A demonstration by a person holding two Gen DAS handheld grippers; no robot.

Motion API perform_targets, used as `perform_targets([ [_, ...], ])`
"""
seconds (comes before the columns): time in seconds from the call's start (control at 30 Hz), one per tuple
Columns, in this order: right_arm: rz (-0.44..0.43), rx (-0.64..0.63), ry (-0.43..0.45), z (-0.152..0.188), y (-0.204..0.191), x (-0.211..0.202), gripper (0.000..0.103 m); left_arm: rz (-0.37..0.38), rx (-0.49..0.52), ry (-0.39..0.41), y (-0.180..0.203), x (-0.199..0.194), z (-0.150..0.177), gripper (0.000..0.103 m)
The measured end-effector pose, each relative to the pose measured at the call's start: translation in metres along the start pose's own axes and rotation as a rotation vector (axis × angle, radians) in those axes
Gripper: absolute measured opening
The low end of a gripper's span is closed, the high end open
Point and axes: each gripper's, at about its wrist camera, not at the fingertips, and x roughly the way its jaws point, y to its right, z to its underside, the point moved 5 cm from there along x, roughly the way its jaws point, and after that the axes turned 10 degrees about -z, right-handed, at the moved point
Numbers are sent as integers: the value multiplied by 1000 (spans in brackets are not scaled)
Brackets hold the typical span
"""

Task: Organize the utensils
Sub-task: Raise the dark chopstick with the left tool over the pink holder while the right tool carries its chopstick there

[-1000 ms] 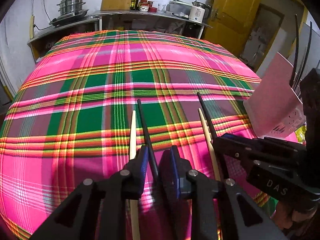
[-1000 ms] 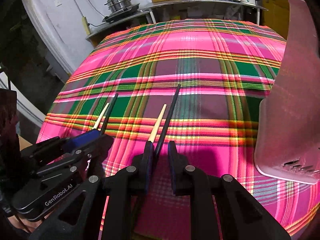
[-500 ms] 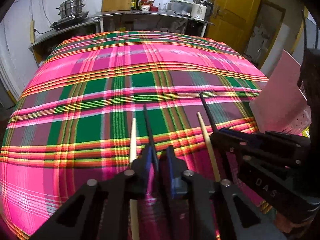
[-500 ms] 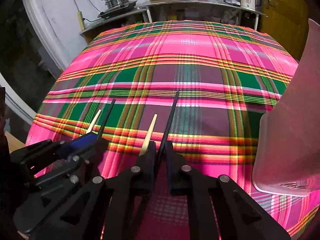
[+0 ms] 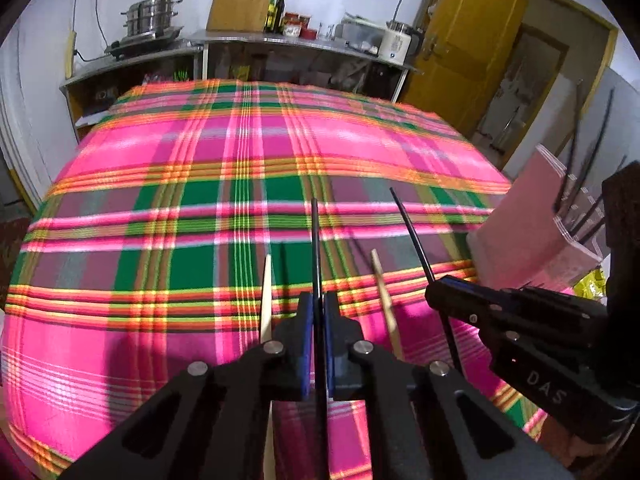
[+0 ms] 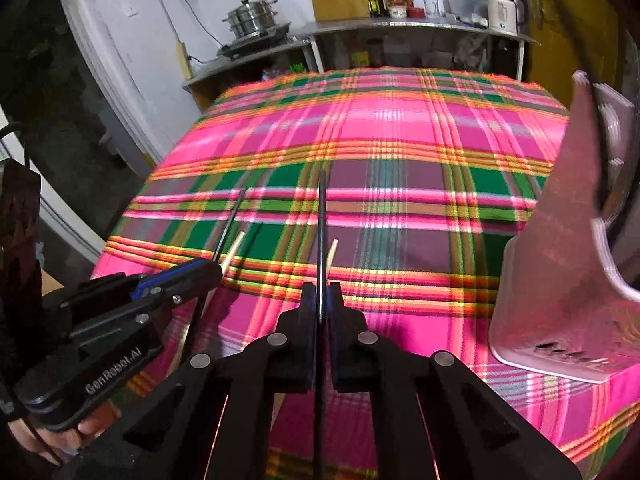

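Note:
My left gripper (image 5: 318, 300) is shut on a black chopstick (image 5: 315, 248) that sticks out forward above the plaid tablecloth (image 5: 180, 152). A wooden chopstick (image 5: 266, 292) lies on the cloth just left of it. A second wooden chopstick (image 5: 383, 292) lies to the right. In the right wrist view my right gripper (image 6: 320, 292) has its jaws closing, pads pressed on another black chopstick (image 6: 322, 220), with a wooden chopstick (image 6: 332, 254) beside it. Each gripper shows in the other's view: the right gripper (image 5: 434, 290) and the left gripper (image 6: 212, 266).
A pink utensil holder (image 5: 528, 220) stands at the table's right edge with several black chopsticks upright in it; it rises close on the right as the holder (image 6: 560, 264). A counter (image 5: 280, 40) with pots, bottles and a kettle runs behind the table.
Both grippers have shut on their black chopsticks and risen a little with them. The two wooden chopsticks stay on the cloth.

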Motion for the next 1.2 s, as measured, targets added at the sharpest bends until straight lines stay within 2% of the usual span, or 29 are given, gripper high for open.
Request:
perform_targets([
  [0.7,-56,-52,206,-3,-33,-116,5,68,17,175,11,-114,-18,6],
  [1.2,-50,-34,282,8,-25,-166,5,120,61,198,38,-143,-17,6],
])
